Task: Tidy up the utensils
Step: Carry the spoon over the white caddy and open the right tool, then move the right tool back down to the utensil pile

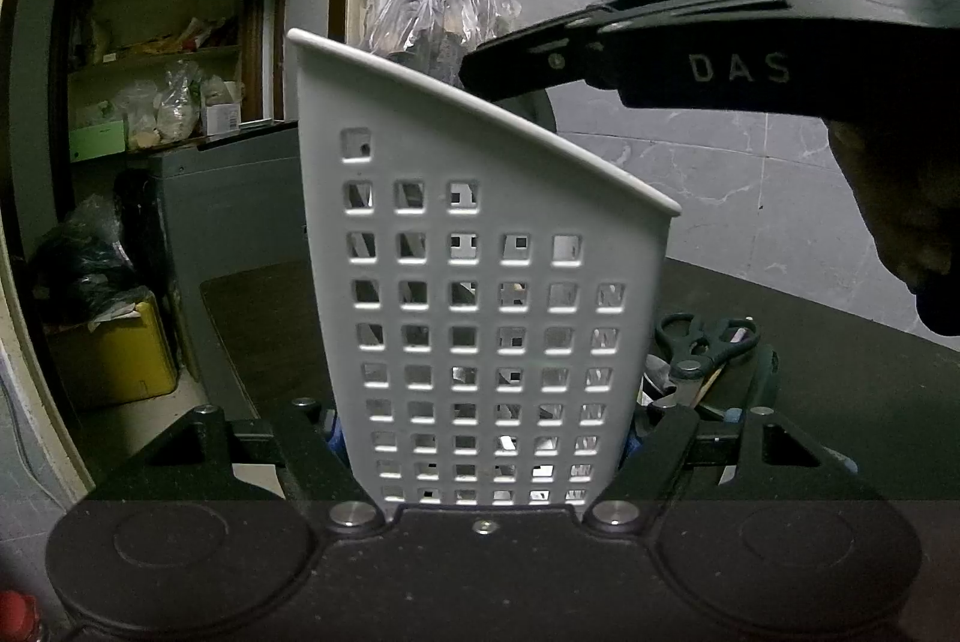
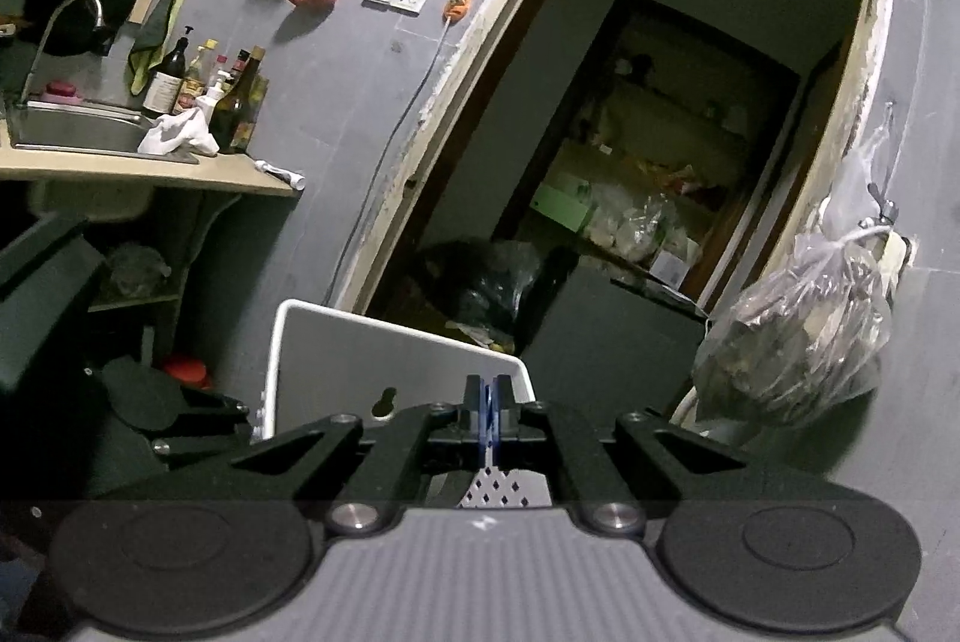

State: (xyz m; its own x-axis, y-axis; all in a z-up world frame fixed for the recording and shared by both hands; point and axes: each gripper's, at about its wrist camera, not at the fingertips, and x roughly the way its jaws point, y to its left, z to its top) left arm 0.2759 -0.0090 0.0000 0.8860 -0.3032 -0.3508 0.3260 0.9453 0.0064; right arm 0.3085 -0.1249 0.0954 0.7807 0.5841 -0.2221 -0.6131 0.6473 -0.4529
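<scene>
Both black arms of the left tongs (image 1: 483, 447) squeeze the bottom of a white holder (image 1: 480, 294), one arm on each side. It is a tall plastic holder full of small square holes, with a slanted top that is high on the left and low on the right. It stands on a dark tabletop (image 1: 840, 372). Just right of the holder lie black scissors (image 1: 708, 342) among other utensils too hidden to name. Up at the right, the right tongs (image 1: 474, 69) reach over the holder's top edge. In the right wrist view, the right tongs (image 2: 489, 420) are pressed together over the holder (image 2: 336, 360); whether anything sits between them cannot be told. Farther off hangs a clear plastic bag (image 2: 792, 336) on the grey wall.
</scene>
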